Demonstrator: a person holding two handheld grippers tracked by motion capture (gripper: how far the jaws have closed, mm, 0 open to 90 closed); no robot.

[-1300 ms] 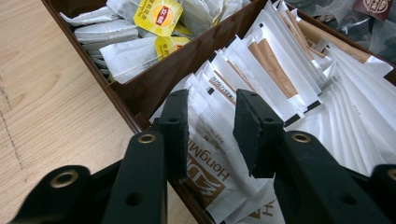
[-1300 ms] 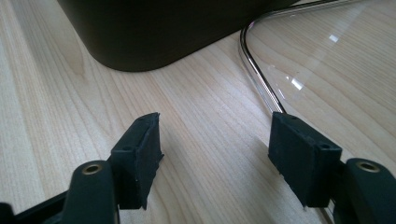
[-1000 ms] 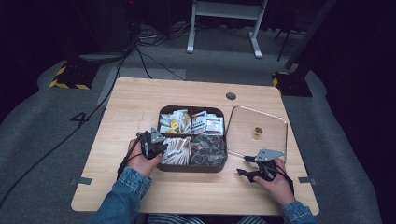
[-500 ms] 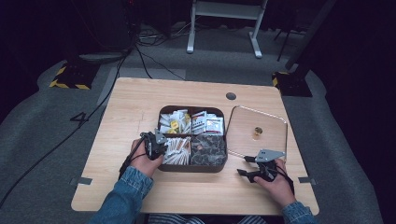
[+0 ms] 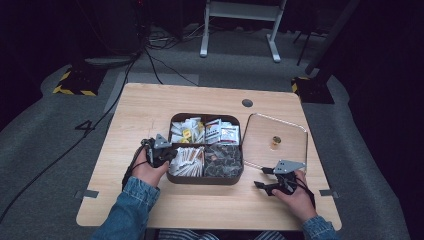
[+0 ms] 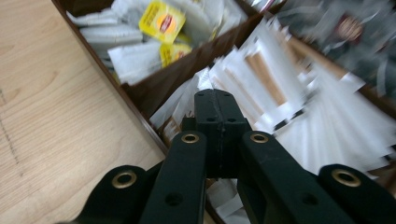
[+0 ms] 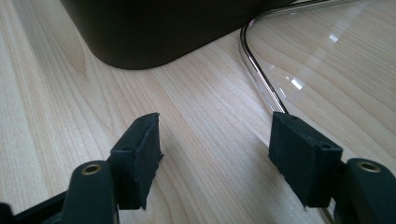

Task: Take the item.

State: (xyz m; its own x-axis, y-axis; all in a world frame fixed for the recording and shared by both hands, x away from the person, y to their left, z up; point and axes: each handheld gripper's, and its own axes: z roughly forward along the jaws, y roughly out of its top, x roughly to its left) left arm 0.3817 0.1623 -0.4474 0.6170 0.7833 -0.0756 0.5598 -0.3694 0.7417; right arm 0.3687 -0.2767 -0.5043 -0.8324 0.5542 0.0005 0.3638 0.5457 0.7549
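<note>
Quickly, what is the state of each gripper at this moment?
Left gripper: closed, over the white sachets in the box; whether it grips one cannot be told.
Right gripper: open, holding nothing, above the table beside the clear lid.

Pale matt wood table (image 5: 150,115), glossy clear lid (image 5: 280,130)

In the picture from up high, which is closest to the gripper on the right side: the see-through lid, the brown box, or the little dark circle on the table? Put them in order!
From the right gripper:
1. Clear lid, just beyond it, near edge beside its fingers.
2. Brown box, to its left.
3. Dark circle, far side of the table, past the lid.
</note>
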